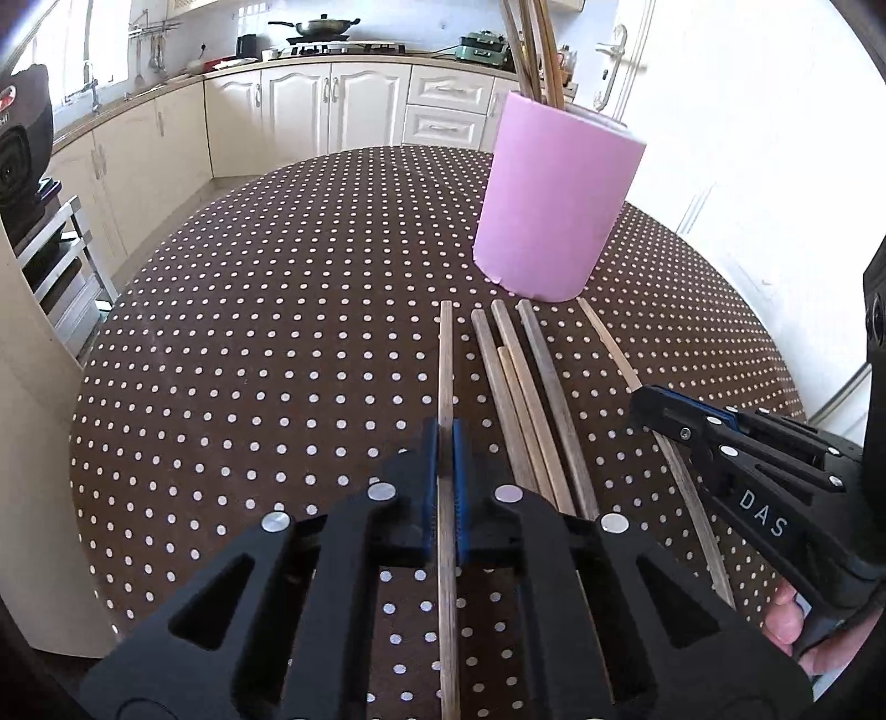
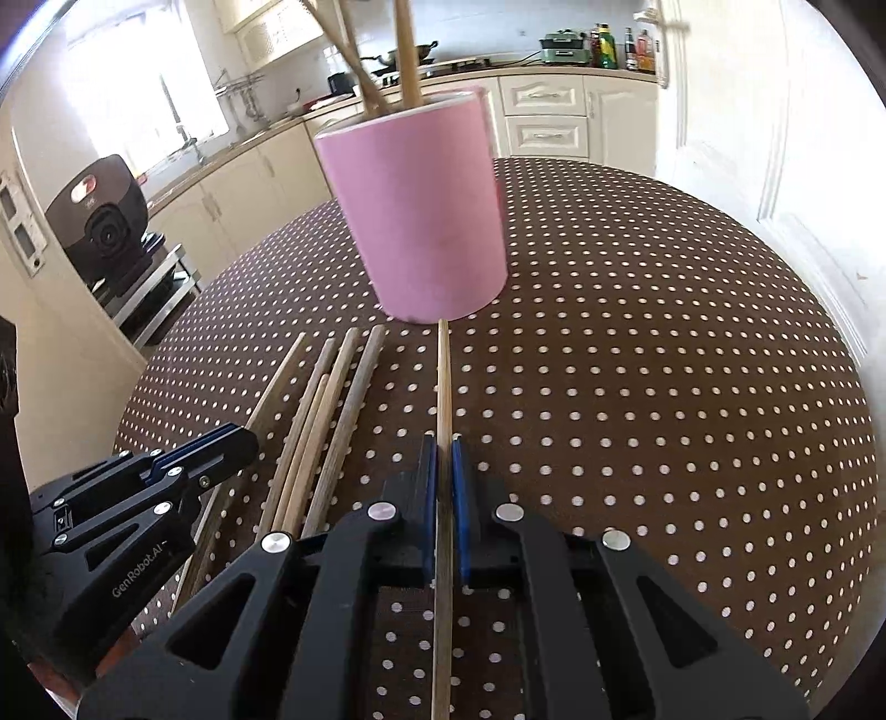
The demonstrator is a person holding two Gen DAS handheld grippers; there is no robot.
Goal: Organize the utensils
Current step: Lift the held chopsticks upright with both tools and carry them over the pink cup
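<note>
Both the left gripper (image 1: 446, 443) and the right gripper (image 2: 442, 459) angle downward, jaws closed tight side by side.

A brown tablecloth (image 1: 266, 310) with white dots is covering the round table. Behind it cream cabinets (image 1: 332, 111) are running along the wall – a wok (image 1: 321, 25) is sitting on the stove, a green appliance (image 2: 565, 47) is standing further along the counter.

**Chopsticks flat beside pink cup**

Wooden chopsticks (image 1: 526, 399) lying roughly parallel on dotted cloth, tips near pink cup (image 1: 554, 205). Outermost two pinched between blue pads (image 1: 459, 459). More sticks (image 2: 407, 61) standing upright inside cup, leaning.
</note>
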